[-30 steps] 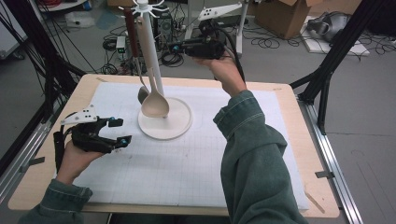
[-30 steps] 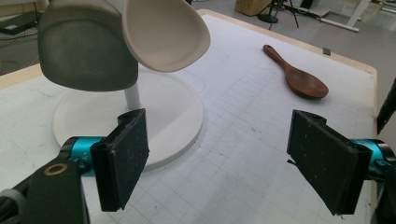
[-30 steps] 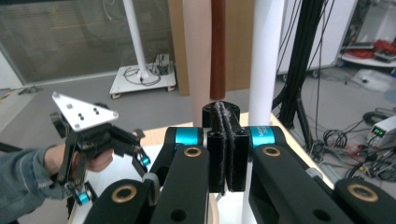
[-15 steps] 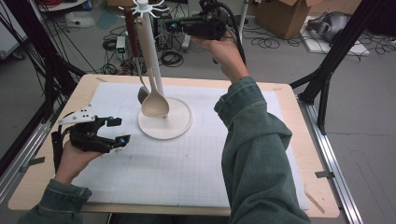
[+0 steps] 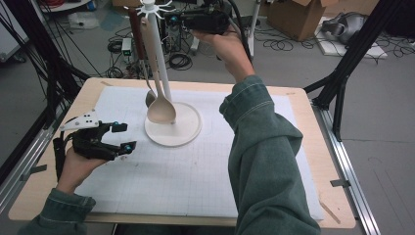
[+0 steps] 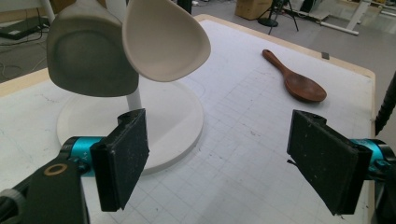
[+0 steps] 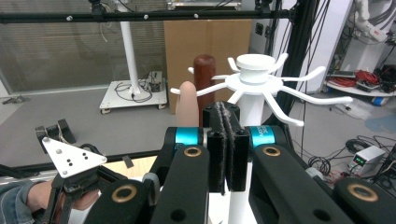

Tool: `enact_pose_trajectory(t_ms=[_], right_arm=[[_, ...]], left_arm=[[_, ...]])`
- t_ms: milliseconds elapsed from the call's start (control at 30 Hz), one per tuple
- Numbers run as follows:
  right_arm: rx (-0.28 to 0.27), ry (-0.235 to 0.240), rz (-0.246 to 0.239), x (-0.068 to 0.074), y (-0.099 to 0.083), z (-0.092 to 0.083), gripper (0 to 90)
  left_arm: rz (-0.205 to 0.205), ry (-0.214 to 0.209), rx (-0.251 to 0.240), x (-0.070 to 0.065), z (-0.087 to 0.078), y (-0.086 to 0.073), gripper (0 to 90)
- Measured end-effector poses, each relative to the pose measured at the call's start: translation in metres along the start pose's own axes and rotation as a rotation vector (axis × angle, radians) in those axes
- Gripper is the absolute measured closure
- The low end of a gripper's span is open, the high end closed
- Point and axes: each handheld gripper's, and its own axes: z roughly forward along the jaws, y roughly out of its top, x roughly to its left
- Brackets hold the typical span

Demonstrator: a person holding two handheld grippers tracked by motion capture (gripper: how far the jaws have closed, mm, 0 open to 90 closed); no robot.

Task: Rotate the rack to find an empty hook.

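Observation:
A white utensil stand with a ring of hooks rises from a round base on the mat. From its hooks hang a beige spoon, a grey spoon and a red-brown handle. My right gripper is held high beside the hooks, its jaws shut with nothing between them. Left of the base, my left gripper rests low, its pads wide apart and empty. A brown wooden spoon lies flat on the mat beyond the base.
A white gridded mat covers the wooden table. Black frame struts stand at the right and left edges. Cables, boxes and equipment lie on the floor behind the table.
My right gripper has risen, still shut, and moved slightly left, up to the stand's hooks. The left hand and gripper have stayed put.

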Motion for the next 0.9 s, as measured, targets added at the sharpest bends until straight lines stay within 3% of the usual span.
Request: enact_pose_trajectory(t_ms=[900], right_arm=[[0.015,-0.023,-0.017,0.019,0.001,0.023,89.7]], left_arm=[[0.006,0.0,0.003,-0.003,0.0,0.001,21.1]])
